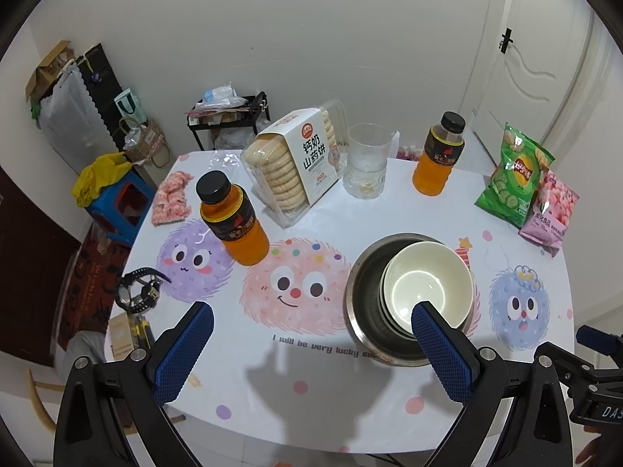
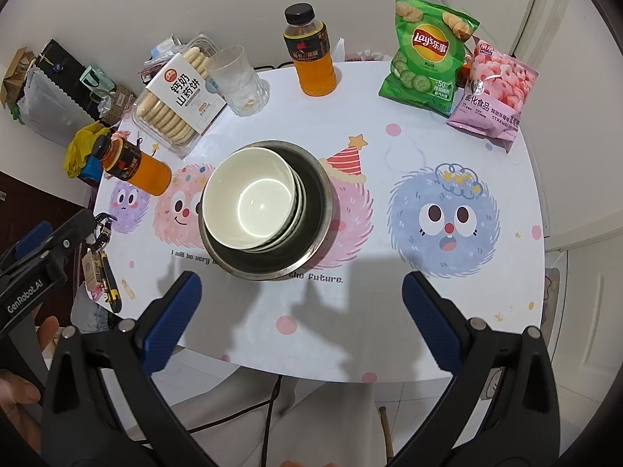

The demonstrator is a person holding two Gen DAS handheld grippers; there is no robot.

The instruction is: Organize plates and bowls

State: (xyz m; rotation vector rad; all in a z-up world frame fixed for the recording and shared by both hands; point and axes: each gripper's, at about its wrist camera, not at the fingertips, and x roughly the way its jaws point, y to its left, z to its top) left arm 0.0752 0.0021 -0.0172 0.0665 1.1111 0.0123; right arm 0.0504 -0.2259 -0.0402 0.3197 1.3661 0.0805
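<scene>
Bright, even indoor light from overhead. Glare ring inside the top white bowl (image 2: 249,200). Soft gripper shadows fall on the table (image 2: 389,295) near its front edge. Focus sharp mid-frame; strong fisheye bending and dark vignette at corners.

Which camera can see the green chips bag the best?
The right wrist view shows the green chips bag best: it faces the camera, big, with its logo readable. In the left wrist view the same bag sits small near the right edge, seen at a slant, partly overlapped by the pink snack bag.
</scene>
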